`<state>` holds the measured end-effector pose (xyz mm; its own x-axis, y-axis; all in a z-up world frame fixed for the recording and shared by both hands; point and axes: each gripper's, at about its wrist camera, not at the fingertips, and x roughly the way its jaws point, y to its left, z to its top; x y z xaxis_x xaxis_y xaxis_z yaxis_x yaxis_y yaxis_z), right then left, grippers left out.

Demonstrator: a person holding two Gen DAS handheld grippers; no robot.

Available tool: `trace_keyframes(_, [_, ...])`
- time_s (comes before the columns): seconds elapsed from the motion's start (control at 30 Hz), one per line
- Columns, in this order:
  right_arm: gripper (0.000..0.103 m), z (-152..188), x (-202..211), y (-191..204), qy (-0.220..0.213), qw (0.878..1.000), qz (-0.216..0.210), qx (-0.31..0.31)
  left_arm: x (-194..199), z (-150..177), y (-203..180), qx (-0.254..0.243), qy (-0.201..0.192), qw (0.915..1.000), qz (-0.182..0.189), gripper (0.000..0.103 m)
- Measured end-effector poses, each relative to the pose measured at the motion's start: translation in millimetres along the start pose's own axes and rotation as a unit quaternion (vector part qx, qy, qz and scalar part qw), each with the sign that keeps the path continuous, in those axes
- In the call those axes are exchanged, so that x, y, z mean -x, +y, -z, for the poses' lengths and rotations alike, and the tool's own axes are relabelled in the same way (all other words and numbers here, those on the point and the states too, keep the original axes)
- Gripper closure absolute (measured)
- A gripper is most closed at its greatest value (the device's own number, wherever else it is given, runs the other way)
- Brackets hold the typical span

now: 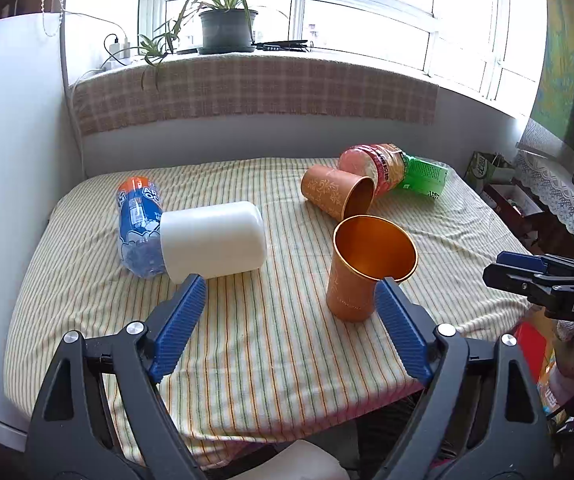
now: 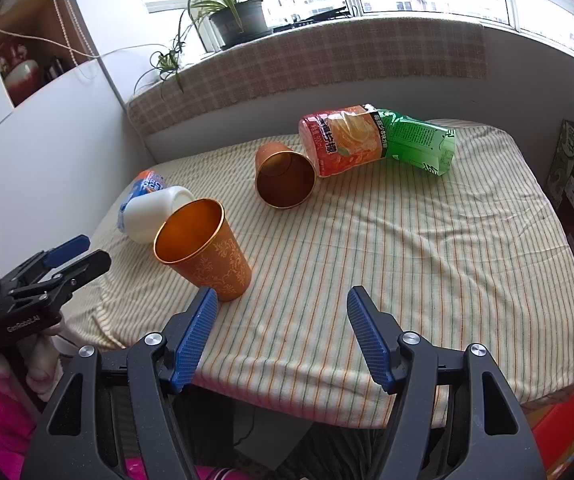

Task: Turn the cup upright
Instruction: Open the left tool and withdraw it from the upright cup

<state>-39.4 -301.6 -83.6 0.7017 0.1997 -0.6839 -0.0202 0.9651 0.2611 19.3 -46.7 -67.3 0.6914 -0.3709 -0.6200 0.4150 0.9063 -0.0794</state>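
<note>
An orange metal cup [image 1: 367, 268] stands upright on the striped cloth, mouth up; it also shows in the right wrist view [image 2: 207, 252]. A second orange cup [image 1: 337, 194] lies on its side farther back, mouth toward me [image 2: 285, 178]. My left gripper [image 1: 291, 292] is open and empty, its right fingertip just in front of the upright cup. My right gripper [image 2: 283, 300] is open and empty, its left fingertip close beside the upright cup's base. Each gripper also shows at the edge of the other's view.
A white cup [image 1: 213, 240] lies on its side against a blue bottle [image 1: 139, 226] at the left. A red and green juice bottle [image 2: 375, 140] lies at the back. The table [image 2: 447, 280] ends near both grippers. A plant pot [image 1: 227, 30] stands on the windowsill.
</note>
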Motion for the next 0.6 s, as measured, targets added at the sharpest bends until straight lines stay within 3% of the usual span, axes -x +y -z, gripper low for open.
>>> trace_keyframes(0.13, [0.036,-3.1,8.0,9.5,-0.029,0.999,0.034,0.017,21.9,-10.1,-5.3,0.003,-0.037,0.9991,-0.02,0.01])
trace_keyframes(0.23, [0.036,-4.4,12.6,15.5,-0.043,0.998,0.042,0.027,34.2,-13.0,-5.8,0.01,-0.049,0.9985,-0.022,0.002])
trace_keyframes(0.37, [0.035,-5.0,20.2,22.6,-0.062,0.996,0.049,0.034,46.9,-14.5,-8.7,0.019,-0.062,0.9974,-0.03,0.002])
trace_keyframes(0.6, [0.023,-7.6,33.4,27.6,-0.104,0.992,0.064,0.026,63.4,-16.5,-16.2,0.013,-0.094,0.9929,-0.072,0.002])
